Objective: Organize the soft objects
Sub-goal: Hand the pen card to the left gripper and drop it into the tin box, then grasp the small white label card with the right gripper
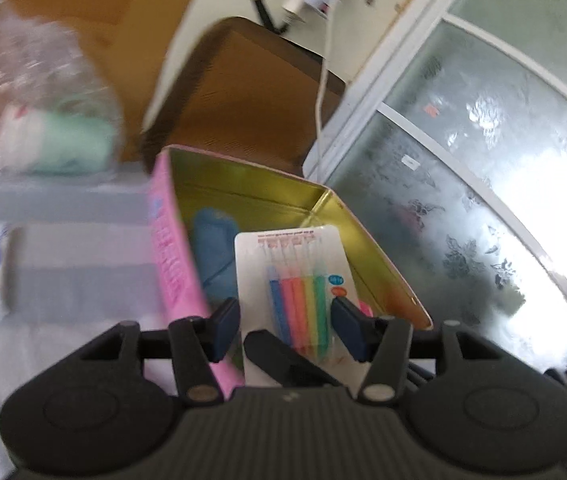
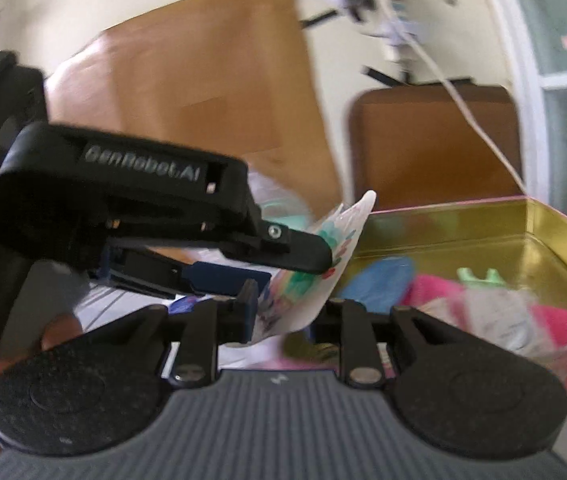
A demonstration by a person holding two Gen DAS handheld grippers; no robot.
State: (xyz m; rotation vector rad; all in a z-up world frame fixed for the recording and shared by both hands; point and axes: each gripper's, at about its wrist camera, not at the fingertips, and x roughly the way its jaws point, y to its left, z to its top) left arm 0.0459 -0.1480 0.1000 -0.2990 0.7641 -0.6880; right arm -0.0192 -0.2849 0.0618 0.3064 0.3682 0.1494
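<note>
tin (image 1: 259,196): 1 — pen card (image 1: 295,276): 1 — blue cloth (image 1: 213,248): 1

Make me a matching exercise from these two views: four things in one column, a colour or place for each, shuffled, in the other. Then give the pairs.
Things:
1. tin box
2. card of pens
3. folded cloth
4. plastic bottle

Descriptions:
A. blue, lying inside the box
B. clear, standing at the upper left
C. pink outside, gold inside
D. between the left gripper fingers

Pairs: 1-C, 2-D, 3-A, 4-B
</note>
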